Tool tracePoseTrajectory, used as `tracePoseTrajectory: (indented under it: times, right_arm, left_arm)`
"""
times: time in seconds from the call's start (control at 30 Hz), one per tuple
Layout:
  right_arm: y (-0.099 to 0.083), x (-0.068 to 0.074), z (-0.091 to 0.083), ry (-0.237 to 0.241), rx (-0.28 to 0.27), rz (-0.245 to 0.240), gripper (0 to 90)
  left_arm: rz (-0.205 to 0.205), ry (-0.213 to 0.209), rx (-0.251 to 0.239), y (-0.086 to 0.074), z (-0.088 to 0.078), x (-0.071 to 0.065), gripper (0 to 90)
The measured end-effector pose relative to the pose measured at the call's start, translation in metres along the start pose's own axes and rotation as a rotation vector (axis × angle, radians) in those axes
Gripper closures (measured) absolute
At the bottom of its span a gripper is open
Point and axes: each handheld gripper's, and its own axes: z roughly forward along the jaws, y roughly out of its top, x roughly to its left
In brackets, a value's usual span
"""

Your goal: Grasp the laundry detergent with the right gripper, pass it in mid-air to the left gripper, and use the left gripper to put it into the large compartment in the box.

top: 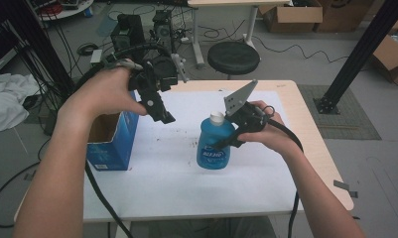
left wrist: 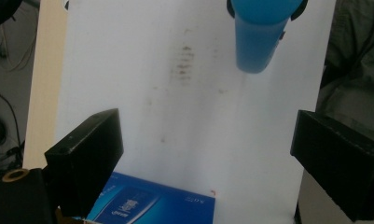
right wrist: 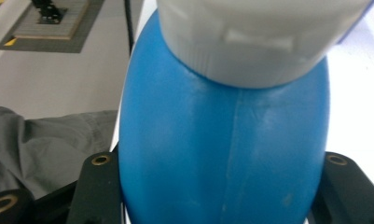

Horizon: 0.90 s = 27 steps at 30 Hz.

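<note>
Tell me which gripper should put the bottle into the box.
Right. The right gripper is shut on the bottle; the left gripper hangs open near the box, holding nothing.

blue bottle (top: 214,148): white label print, unreadable | blue box (left wrist: 152,205): print unreadable

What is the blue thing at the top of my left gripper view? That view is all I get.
Observer: A blue bottle, standing upright with a white cap.
Operator: Is anything holding it?
Observer: Yes, the right gripper is shut on its body, one jaw on either side in the right gripper view.
Operator: And the blue print at my bottom edge?
Observer: An open blue carton at the table's left edge, beneath the left gripper, whose jaws stand apart.
</note>
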Motion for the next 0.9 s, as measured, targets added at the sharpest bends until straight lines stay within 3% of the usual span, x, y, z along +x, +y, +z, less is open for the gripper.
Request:
tracePoseTrajectory:
  times: [0.53, 0.9]
  right_arm:
    - [0.040, 0.004, 0.009, 0.041, 0.042, -0.084, 43.2]
    - [0.051, 0.005, 0.012, 0.053, 0.046, -0.096, 43.3]
  left_arm:
    - [0.046, -0.043, -0.025, 0.017, 0.005, -0.013, 8.9]
    - [0.072, -0.069, -0.027, 0.028, 0.019, -0.020, 9.8]
